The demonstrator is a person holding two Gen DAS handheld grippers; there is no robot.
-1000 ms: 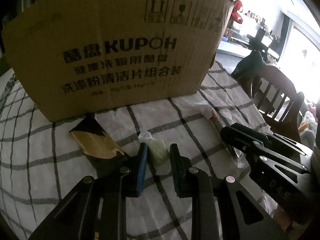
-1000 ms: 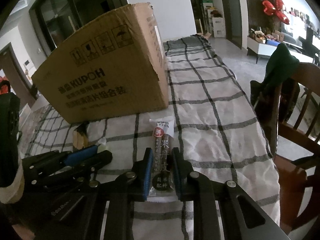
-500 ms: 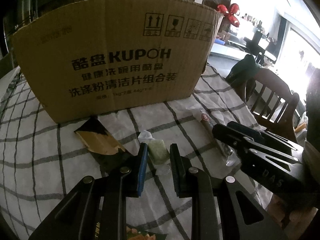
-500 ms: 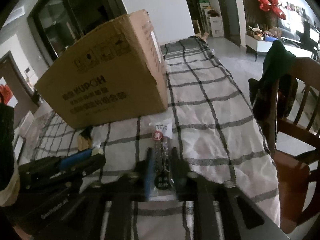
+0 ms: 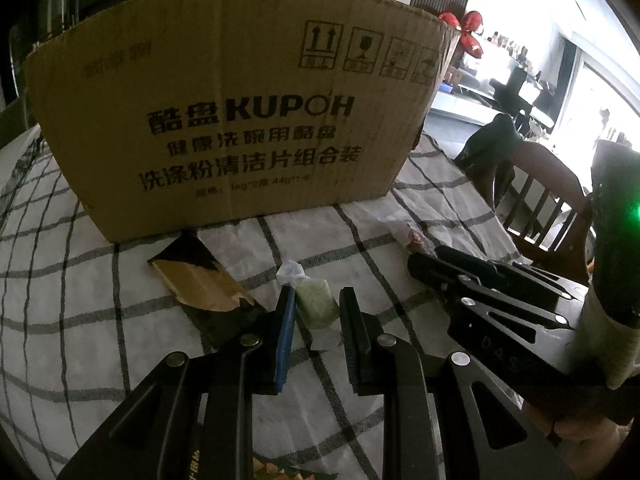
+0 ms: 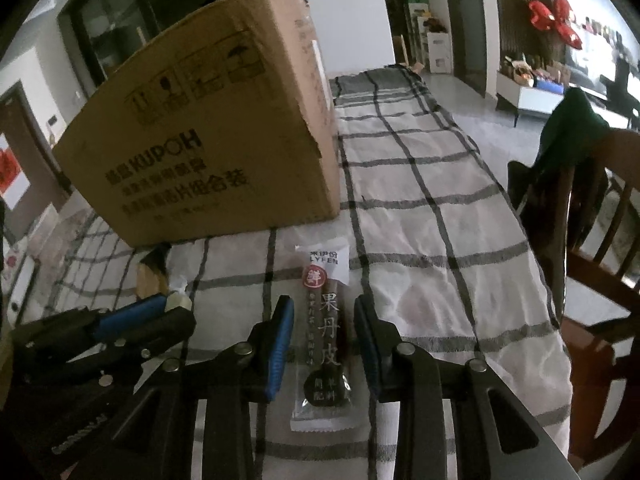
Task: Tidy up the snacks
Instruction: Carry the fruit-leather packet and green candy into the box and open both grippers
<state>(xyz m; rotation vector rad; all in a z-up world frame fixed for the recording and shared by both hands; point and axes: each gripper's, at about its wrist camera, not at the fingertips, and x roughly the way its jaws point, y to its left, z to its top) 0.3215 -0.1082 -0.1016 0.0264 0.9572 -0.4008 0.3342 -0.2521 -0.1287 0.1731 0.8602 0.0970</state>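
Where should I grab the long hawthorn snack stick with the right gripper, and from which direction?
Take the hawthorn snack stick across its narrow width, mid-length on the dark filled part, not the flat white sealed ends. It lies flat on the checked tablecloth, lengthwise between the open right gripper, so come straight down and close.

Cardboard box (image 5: 240,120) interior hidden; small print illegible

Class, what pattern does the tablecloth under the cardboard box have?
The tablecloth is white with a dark grid check, clearest in the right wrist view.
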